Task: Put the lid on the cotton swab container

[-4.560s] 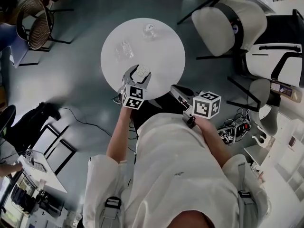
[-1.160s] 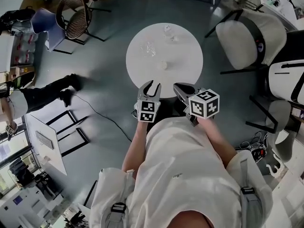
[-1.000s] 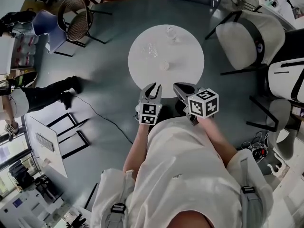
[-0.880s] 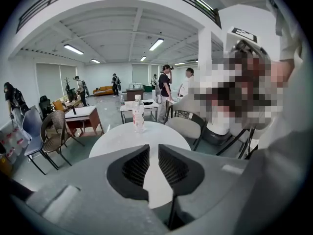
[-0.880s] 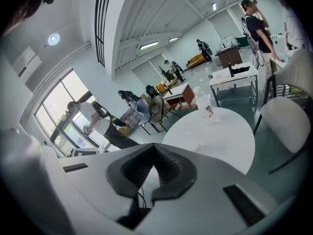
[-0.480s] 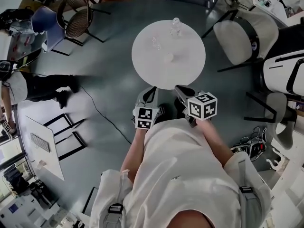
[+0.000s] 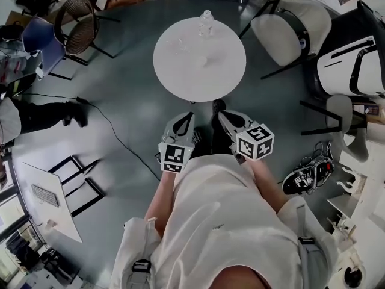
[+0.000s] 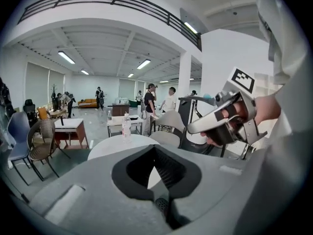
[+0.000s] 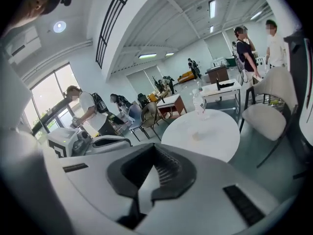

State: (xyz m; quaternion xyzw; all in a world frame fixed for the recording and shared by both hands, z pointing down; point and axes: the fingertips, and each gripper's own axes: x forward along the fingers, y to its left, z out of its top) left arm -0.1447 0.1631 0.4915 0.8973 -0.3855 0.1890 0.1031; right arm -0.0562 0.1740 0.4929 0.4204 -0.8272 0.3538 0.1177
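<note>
A small pale cotton swab container point(image 7: 203, 59) stands near the middle of the round white table point(image 7: 180, 80); it is too small to tell whether its lid is on. It also shows as a small blob point(image 9: 196, 136) in the right gripper view. My left gripper point(image 7: 188, 118) and right gripper point(image 7: 223, 115) hang over the floor, short of the table's near edge. Both are shut with nothing between the jaws. In the left gripper view the right gripper point(image 8: 191, 129) shows in the person's hand.
A clear water bottle point(image 7: 206, 23) stands at the table's far edge. White chairs point(image 7: 292, 26) are at the right, a wicker chair point(image 7: 75, 17) at the left. A cable point(image 7: 114, 131) runs over the grey floor. Another person's legs point(image 7: 42, 114) are at the far left.
The person has stepped back, so the table is farther off and both grippers are off it. The left gripper's jaws have closed. The container it held earlier now stands on the table.
</note>
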